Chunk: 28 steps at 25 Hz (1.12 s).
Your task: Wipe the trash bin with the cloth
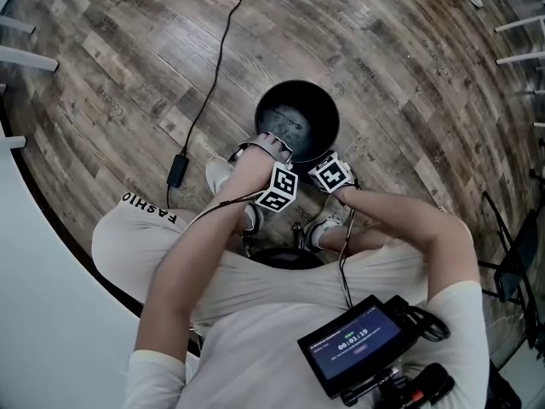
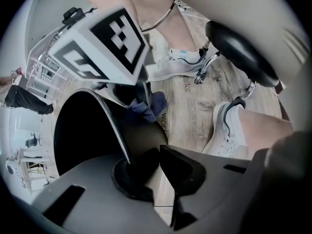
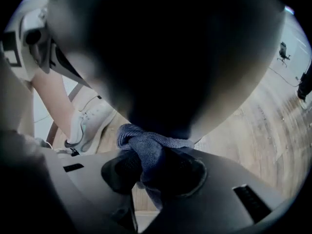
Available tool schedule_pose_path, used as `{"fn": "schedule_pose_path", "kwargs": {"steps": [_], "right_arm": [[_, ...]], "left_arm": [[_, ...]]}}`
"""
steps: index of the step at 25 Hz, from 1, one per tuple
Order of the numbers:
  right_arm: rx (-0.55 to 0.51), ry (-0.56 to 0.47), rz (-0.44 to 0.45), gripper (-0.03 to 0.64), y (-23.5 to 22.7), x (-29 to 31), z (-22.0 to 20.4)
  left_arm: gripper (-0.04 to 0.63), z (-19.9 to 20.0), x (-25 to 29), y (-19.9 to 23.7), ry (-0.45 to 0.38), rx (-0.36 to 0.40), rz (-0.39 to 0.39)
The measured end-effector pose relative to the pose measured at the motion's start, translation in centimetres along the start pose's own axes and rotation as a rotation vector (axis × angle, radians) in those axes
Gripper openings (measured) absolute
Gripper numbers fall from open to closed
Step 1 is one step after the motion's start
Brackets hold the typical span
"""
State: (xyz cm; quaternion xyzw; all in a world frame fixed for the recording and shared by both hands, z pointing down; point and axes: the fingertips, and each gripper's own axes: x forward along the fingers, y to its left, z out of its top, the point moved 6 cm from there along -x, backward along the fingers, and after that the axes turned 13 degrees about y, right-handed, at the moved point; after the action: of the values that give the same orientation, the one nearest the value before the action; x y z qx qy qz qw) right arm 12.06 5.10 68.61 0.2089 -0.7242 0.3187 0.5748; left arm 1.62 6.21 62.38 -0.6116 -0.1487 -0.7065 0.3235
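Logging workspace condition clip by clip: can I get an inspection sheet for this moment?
Surface: wood-plank floor.
Job's things: black trash bin upright, open-topped; blue cloth against its outer wall.
Clutter: nothing seen.
Grippers: left gripper shut on the bin's near rim; right gripper shut on the cloth.
Cables: black cable runs across the floor to a power adapter left of the bin.
Surroundings: person seated on a black stool, white shoes beside the bin; furniture legs at the edges.

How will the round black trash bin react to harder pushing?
The round black trash bin is probably light: thin rim, looks empty. It may slide or tip on the wood floor, though the left gripper clamped on its rim should steady it.
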Motion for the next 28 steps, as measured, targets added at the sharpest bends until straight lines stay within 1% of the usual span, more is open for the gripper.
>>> {"fn": "schedule_pose_path", "kwargs": {"steps": [5, 7, 9, 12, 14, 16, 17, 19, 21, 22, 23, 25, 28], "right_arm": [[-0.036, -0.018, -0.085, 0.109, -1.7, 5.0, -0.8], [-0.037, -0.007, -0.109, 0.109, -2.2, 6.7, -1.1], [-0.017, 0.013, -0.123, 0.109, -2.5, 8.2, -1.3], [0.078, 0.012, -0.122, 0.109, -2.8, 9.3, -1.5], [0.135, 0.042, -0.102, 0.109, -2.9, 9.5, -1.8], [0.156, 0.105, -0.085, 0.109, -2.8, 8.7, -2.0], [0.172, 0.098, -0.07, 0.109, -2.5, 7.8, -1.7], [0.246, 0.044, -0.018, 0.109, -1.5, 5.5, -0.9], [0.35, 0.01, 0.062, 0.109, 0.4, 3.2, -0.5], [0.386, -0.001, 0.1, 0.109, 1.4, 1.8, -0.2], [0.404, -0.01, 0.131, 0.109, 2.4, 0.4, 0.1], [0.405, -0.032, 0.174, 0.109, 4.1, -2.4, 0.5], [0.394, -0.088, 0.201, 0.109, 5.3, -6.5, 1.4]], "left_arm": [[0.049, 0.0, 0.1, 0.2, -0.008, -0.011, 0.0], [0.049, 0.0, 0.1, 0.2, -0.013, -0.013, -0.001], [0.049, 0.1, 0.1, 0.2, -0.017, -0.017, 0.0], [0.051, 0.2, 0.1, 0.3, -0.021, -0.025, 0.004], [0.051, 0.2, 0.2, 0.3, -0.024, -0.025, 0.004], [0.051, 0.1, 0.2, 0.4, -0.026, -0.026, 0.002], [0.051, 0.1, 0.2, 0.4, -0.027, -0.026, 0.001], [0.052, 0.1, 0.2, 0.4, -0.03, -0.027, -0.002], [0.052, 0.1, 0.2, 0.4, -0.039, -0.036, -0.005], [0.052, 0.1, 0.1, 0.4, -0.045, -0.045, -0.007], [0.059, 0.0, 0.1, 0.5, -0.049, -0.054, -0.008], [0.099, -0.4, -0.1, 0.4, -0.04, -0.061, -0.009], [0.14, -1.3, -0.2, 0.0, -0.01, -0.04, -0.004]]}}
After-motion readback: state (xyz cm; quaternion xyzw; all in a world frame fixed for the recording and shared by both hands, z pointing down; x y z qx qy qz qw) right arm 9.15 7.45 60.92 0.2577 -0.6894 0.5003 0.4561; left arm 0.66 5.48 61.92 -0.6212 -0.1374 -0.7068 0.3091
